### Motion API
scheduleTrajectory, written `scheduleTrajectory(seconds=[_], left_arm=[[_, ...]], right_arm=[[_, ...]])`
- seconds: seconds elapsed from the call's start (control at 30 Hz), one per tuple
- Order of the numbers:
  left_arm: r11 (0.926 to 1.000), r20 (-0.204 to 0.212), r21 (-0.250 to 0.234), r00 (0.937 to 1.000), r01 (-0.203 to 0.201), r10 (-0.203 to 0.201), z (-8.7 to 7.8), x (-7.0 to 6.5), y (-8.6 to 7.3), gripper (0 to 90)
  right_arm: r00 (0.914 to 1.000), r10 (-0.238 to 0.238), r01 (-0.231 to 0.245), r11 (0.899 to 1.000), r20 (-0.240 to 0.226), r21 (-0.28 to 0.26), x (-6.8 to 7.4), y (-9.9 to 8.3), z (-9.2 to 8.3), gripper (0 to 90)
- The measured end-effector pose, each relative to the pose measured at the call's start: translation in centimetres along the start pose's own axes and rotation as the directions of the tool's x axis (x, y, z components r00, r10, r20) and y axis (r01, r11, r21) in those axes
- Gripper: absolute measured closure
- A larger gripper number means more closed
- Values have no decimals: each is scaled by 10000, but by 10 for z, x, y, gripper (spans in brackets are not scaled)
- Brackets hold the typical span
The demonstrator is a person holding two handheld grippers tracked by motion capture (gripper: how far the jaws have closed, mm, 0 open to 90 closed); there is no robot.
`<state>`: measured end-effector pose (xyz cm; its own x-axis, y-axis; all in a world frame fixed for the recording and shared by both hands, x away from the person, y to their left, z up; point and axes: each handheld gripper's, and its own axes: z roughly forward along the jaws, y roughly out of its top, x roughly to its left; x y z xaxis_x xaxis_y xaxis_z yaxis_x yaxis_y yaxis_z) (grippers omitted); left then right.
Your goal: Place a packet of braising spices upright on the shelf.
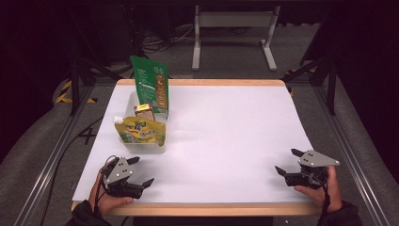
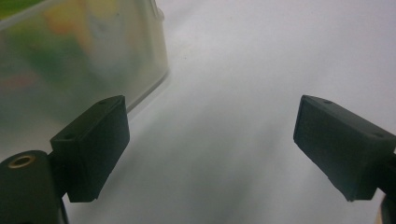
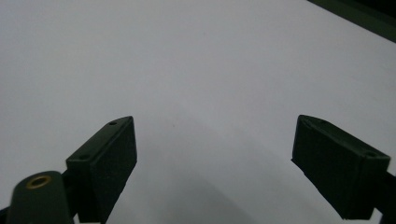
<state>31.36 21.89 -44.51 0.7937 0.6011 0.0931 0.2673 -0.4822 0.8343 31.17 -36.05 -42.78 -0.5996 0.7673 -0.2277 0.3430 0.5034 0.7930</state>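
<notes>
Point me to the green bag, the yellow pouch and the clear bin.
green bag (image 1: 150, 84), high view, middle of its front face
yellow pouch (image 1: 141, 131), high view, printed front
clear bin (image 1: 143, 147), high view, near wall below the pouch

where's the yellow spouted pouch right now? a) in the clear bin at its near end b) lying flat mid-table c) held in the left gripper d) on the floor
a: the yellow spouted pouch stands in the clear plastic bin at its near end, in front of the tall green bag, while the left gripper is open and holds nothing.
</notes>
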Motion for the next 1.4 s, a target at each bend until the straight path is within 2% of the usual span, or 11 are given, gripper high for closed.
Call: scheduleTrajectory(seconds=[0.03, 0.07, 0.13, 0.3, 0.37, 0.47, 0.53, 0.6, 0.7, 0.83, 1.4], left_arm=[[10000, 0, 0, 10000, 0, 0, 0, 0, 0, 114], [10000, -4, -76, 10000, 52, -52, 0, 0, 1, 114], [9999, 24, -146, 10000, 71, -70, 1, 0, 2, 114], [9999, 145, -139, 9999, -49, 51, 6, -3, 5, 114], [9999, 164, -121, 9998, -90, 92, 6, -4, 5, 114], [9998, 166, -151, 9997, -153, 155, 6, -4, 5, 113], [9998, 160, -139, 9997, -172, 174, 5, -4, 4, 112], [9995, 149, -280, 9998, -132, 136, 4, -4, 5, 113], [9995, 163, -252, 9997, -191, 195, 4, -4, 5, 112], [9995, 173, -292, 9998, -124, 130, 4, -4, 4, 112], [9995, 161, -312, 9999, -50, 55, 4, -4, 4, 113]], right_arm=[[10000, 0, 0, 10000, 0, 0, 0, 0, 0, 138], [9996, -167, 164, 9997, 209, 162, 2, -3, -1, 134], [9996, -64, 62, 10000, 282, 65, 3, -8, -6, 134], [9976, 663, -649, 9960, 203, -612, 0, -20, -18, 127], [9961, 845, -827, 9942, 245, -684, -1, -24, -20, 127], [9899, 1416, -1406, 9880, 110, -640, -5, -31, -19, 132], [9883, 1517, -1499, 9857, 175, -774, -5, -30, -20, 132], [9905, 1330, -1298, 9881, 341, -826, -2, -26, -20, 132], [9940, 904, -866, 9944, 612, -613, 2, -23, -18, 133], [9947, 701, -666, 9966, 757, -480, 3, -22, -16, 133], [9948, 615, -573, 9969, 814, -532, 1, -20, -14, 136]])
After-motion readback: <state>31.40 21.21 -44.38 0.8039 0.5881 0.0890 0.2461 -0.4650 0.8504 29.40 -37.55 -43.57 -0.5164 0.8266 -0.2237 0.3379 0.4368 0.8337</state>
